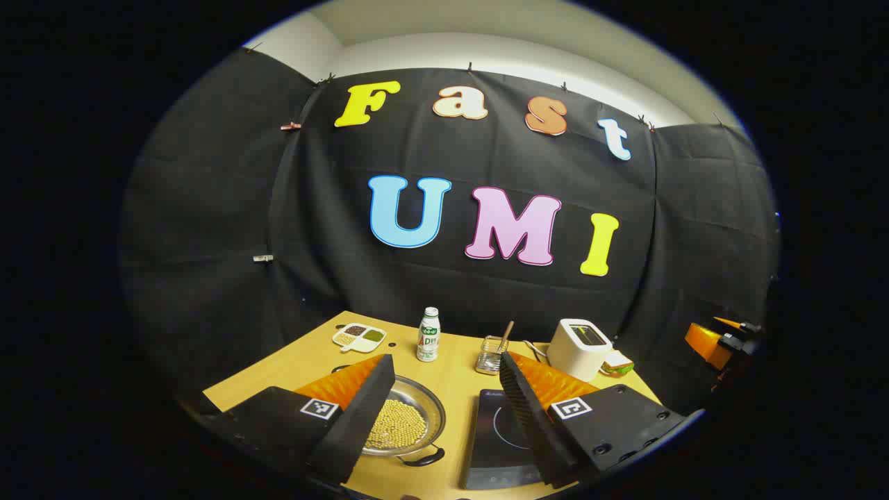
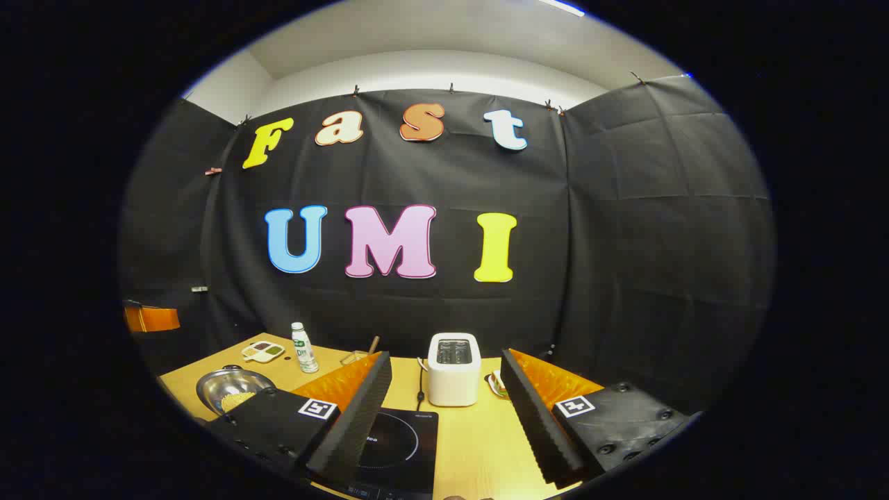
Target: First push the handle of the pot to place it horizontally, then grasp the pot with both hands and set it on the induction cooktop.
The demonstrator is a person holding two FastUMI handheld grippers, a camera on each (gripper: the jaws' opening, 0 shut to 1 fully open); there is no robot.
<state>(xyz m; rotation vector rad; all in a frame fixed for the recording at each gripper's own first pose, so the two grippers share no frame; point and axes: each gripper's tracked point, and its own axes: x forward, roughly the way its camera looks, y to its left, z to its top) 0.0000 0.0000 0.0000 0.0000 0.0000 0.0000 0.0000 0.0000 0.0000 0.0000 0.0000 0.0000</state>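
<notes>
The pot (image 1: 406, 420) sits on the wooden tabletop (image 1: 455, 378), a shallow metal pan holding a heap of small yellowish beans, with one dark handle (image 1: 424, 458) at its near rim. In the left gripper view it lies partly behind the left finger of the left gripper (image 1: 444, 410), whose fingers stand wide apart and hold nothing. Just to the pot's right, apart from it, lies the black induction cooktop (image 1: 496, 437), its ring marking visible between the fingers. In the right gripper view the pot (image 2: 229, 389) shows at the far left and the cooktop (image 2: 399, 444) lies under the right gripper (image 2: 448, 413), whose fingers are likewise spread open and empty; a short pale word is printed near the cooktop's left edge, too small to read.

Behind the pot stands a small white bottle (image 1: 428, 335) with a green-and-red label whose writing is too blurred to make out. Left of it is a divided dish (image 1: 359, 337) holding dark, green and pale grains. To the bottle's right is a clear container (image 1: 491, 354) with a stick leaning out of it, then a white toaster (image 1: 578, 347), with a sandwich (image 1: 617, 362) just beside it. Each gripper carries square black-and-white markers on its body.
</notes>
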